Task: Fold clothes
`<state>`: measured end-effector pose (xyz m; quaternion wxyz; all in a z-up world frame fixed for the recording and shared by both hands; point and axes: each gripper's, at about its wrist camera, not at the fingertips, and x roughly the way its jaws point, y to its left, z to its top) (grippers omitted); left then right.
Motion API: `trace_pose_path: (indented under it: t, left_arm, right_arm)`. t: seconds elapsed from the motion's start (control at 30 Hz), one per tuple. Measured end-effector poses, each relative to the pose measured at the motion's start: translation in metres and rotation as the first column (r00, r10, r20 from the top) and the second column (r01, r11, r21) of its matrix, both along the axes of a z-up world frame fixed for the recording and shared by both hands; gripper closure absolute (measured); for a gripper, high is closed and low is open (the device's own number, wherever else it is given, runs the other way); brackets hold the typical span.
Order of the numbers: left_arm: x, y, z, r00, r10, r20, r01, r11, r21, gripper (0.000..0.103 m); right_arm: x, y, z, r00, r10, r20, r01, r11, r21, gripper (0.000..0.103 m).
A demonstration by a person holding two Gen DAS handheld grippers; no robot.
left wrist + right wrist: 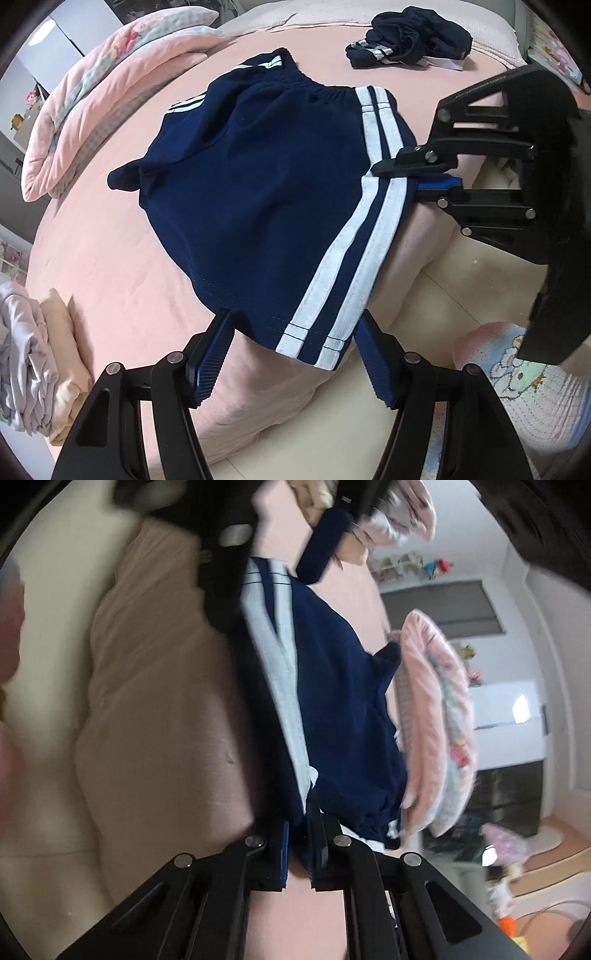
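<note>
Both tongs at the shorts (258, 192) overhanging the bed edge (417, 258).

Matt navy knit shorts (258, 184) lie on smooth pink cotton sheet (110, 258); tool pads (210, 354) ribbed.

Navy shorts (258, 192) with two white side stripes, spread mostly flat on pink bed sheet (110, 258), waistband toward 12 o'clock, leg hem toward 6 o'clock. Hem corner overhangs the bed edge at about 5 o'clock. Striped side runs along the 3 o'clock edge; a small fabric flap sticks out at 9 o'clock. Elastic waistband gathered, a bit rumpled. Second navy garment (410, 35) with white stripes lies crumpled in a heap, unfolded, at 1 o'clock, well apart.
</note>
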<state>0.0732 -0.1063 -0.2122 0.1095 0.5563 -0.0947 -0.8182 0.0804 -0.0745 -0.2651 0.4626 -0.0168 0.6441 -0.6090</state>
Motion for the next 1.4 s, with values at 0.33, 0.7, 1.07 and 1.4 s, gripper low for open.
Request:
trace_pose_path:
  t: [0.33, 0.7, 1.07, 1.4]
  left_arm:
    - [-0.003, 0.002, 0.009, 0.998, -0.005, -0.056, 0.005, 1.000, 0.007, 0.039]
    - [-0.005, 0.002, 0.012, 0.995, -0.013, -0.100, 0.010, 1.000, -0.029, 0.038]
    - [-0.005, 0.029, -0.005, 0.980, -0.178, -0.086, 0.151, 0.954, -0.258, 0.038]
    - [-0.016, 0.019, -0.007, 0.980, -0.180, -0.087, 0.132, 0.909, -0.396, 0.038]
  right_arm:
    - [-0.021, -0.011, 0.035, 0.961, -0.135, 0.243, 0.145, 0.989, -0.025, 0.095]
    - [-0.054, -0.018, 0.075, 0.833, -0.229, 0.504, 0.286, 0.957, -0.039, 0.095]
    - [-0.090, -0.017, 0.096, 0.670, -0.250, 0.699, 0.370, 0.929, -0.022, 0.095]
    - [-0.101, -0.020, 0.101, 0.613, -0.261, 0.746, 0.390, 0.921, 0.002, 0.095]
